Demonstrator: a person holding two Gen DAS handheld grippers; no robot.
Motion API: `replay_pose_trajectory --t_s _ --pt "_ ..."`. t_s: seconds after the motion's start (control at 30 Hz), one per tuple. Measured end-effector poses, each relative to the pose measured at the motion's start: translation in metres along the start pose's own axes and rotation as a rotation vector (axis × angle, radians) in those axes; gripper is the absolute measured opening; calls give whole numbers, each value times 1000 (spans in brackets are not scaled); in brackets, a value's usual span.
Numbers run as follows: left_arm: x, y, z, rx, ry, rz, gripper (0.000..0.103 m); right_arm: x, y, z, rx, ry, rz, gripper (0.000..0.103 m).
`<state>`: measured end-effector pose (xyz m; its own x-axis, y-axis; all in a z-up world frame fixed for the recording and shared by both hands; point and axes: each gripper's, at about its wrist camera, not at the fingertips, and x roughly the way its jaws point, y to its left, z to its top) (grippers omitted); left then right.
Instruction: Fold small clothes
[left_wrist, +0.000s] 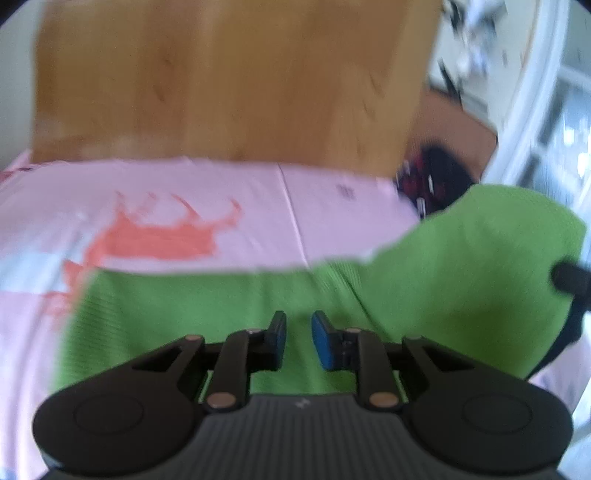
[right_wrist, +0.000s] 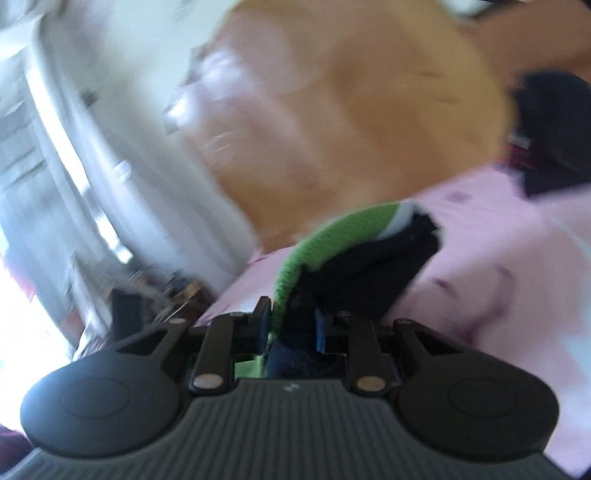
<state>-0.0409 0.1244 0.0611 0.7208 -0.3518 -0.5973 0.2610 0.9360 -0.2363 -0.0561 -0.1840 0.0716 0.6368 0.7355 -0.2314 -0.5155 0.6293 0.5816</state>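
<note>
A small green knit garment (left_wrist: 229, 306) with a dark navy part lies on a pink bed sheet (left_wrist: 184, 199). My left gripper (left_wrist: 298, 334) hovers low over the green cloth, jaws apart with nothing between them. My right gripper (right_wrist: 290, 325) is shut on the garment's edge, green knit (right_wrist: 332, 236) and dark cloth (right_wrist: 373, 266) pinched between the pads and lifted off the sheet. The right side of the garment is raised in the left wrist view (left_wrist: 491, 251), with the right gripper's tip (left_wrist: 569, 277) at its edge. Both views are blurred.
A wooden headboard (left_wrist: 229, 81) stands behind the bed. A dark red-and-black cloth (left_wrist: 432, 177) lies at the bed's far right corner. The sheet has an orange print (left_wrist: 159, 236). White furniture and a window (right_wrist: 74, 147) are to the side.
</note>
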Motion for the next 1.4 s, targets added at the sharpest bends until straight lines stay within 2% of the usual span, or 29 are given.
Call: replay_pose_trajectory --t_s 0.13,0.23,0.3,0.4,0.53,0.6,0.7,0.77,0.83,0.93,1.0,1.1,1.17,1.23,1.27,1.3,1.37,1.4 --pt "-54 52 8 -136 -145 23 35 57 48 7 -149 112 86 25" --pt "-85 84 5 -205 -212 62 43 107 75 3 -219 208 144 23" --pt "-100 97 0 -229 -241 95 46 145 88 -4 -245 280 192 16" --pt "-110 111 -7 -257 -267 110 53 198 101 -23 -263 392 211 14" --pt "-95 119 -8 -283 -228 109 55 255 92 -61 -237 552 225 14" --pt "-82 117 -8 -269 -199 100 55 257 88 -63 -215 548 257 16" --pt "-72 110 -13 -234 -182 89 56 239 82 -50 -193 555 318 33" --pt "-67 105 -18 -221 -180 78 58 215 75 -40 -217 535 324 38" --pt "-62 100 -24 -216 -165 76 58 191 70 -29 -264 482 298 38" --pt "-57 96 -34 -224 -133 75 58 179 62 -8 -259 392 209 39" --pt "-57 91 -44 -228 -112 86 52 185 59 9 -246 341 156 38" --pt "-60 79 -57 -195 -106 147 36 211 66 20 -282 317 118 38" --pt "-65 75 -61 -197 -109 159 22 236 67 19 -319 353 114 38" --pt "-67 74 -65 -204 -104 179 20 277 66 3 -383 470 37 40" --pt "-67 74 -65 -202 -103 197 19 281 53 -7 -398 510 28 44" --pt "-67 75 -66 -203 -103 206 19 286 41 -11 -351 508 67 48" --pt "-68 77 -66 -219 -99 196 20 298 26 -5 -196 555 91 49" --pt "-68 77 -66 -219 -96 195 20 295 26 -4 -205 556 95 49"
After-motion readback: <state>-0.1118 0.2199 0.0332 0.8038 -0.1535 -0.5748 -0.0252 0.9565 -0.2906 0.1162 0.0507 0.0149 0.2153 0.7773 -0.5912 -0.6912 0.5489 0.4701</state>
